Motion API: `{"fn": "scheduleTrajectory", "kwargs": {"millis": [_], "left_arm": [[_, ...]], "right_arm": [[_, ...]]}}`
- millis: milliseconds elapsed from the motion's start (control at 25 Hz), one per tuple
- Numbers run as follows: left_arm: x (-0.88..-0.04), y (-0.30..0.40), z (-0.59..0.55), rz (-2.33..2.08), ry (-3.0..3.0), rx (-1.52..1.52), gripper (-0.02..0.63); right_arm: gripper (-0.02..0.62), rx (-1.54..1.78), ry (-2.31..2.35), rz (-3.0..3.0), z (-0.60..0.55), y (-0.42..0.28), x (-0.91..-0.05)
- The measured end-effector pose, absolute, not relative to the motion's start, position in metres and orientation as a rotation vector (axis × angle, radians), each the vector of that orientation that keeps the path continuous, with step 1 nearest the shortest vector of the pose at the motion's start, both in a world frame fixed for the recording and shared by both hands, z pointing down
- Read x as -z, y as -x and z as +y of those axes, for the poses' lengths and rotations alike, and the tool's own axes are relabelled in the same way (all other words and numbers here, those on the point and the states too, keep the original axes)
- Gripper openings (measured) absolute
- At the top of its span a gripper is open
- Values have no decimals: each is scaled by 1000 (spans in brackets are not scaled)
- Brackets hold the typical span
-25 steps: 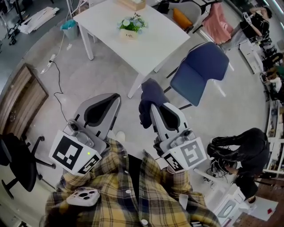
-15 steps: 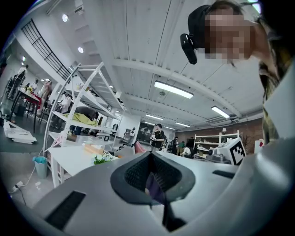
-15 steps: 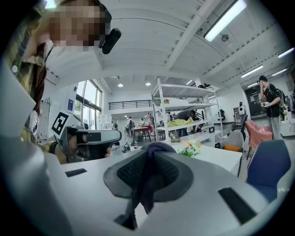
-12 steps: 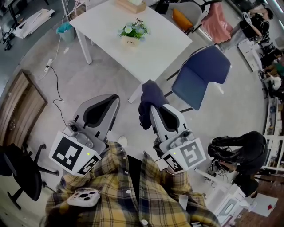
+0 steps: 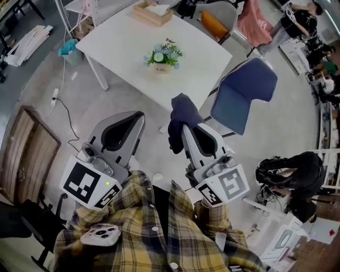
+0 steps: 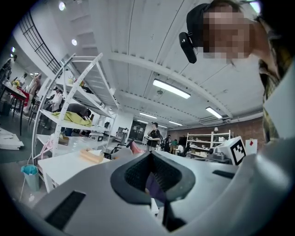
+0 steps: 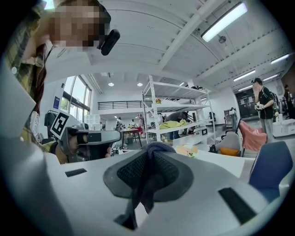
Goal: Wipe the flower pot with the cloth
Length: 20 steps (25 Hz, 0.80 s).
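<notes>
The flower pot, small and cream with blue and white flowers, stands on the white table ahead of both grippers in the head view. A dark navy cloth hangs from the tip of my right gripper, which is shut on it. From the right gripper view the cloth drapes over the closed jaws of that gripper. My left gripper is shut with nothing in it, level with the right one and to its left. Seen from the left gripper view, that gripper points toward the table.
A blue chair stands at the table's right corner, just ahead of the right gripper. A wooden tissue box lies at the table's far side. A teal bin and a floor cable are left. A seated person is at right.
The table, flower pot and chair have slid nearer in the head view as both grippers travel toward them. The cloth stays gripped in the right gripper.
</notes>
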<state>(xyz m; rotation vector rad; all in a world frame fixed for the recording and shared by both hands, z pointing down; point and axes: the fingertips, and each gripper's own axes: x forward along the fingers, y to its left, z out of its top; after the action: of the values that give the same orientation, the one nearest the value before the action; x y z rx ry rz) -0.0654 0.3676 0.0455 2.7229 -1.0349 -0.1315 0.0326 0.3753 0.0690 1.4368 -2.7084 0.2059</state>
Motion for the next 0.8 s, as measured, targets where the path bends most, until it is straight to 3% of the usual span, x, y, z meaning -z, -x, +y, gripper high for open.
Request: {"fn": "scheduleTrajectory", "kwargs": {"millis": [800], "left_arm": [[-87, 104, 282, -851, -2720, -13, 8]], "right_arm": [[29, -321, -1718, -2476, 299, -32, -98]]}}
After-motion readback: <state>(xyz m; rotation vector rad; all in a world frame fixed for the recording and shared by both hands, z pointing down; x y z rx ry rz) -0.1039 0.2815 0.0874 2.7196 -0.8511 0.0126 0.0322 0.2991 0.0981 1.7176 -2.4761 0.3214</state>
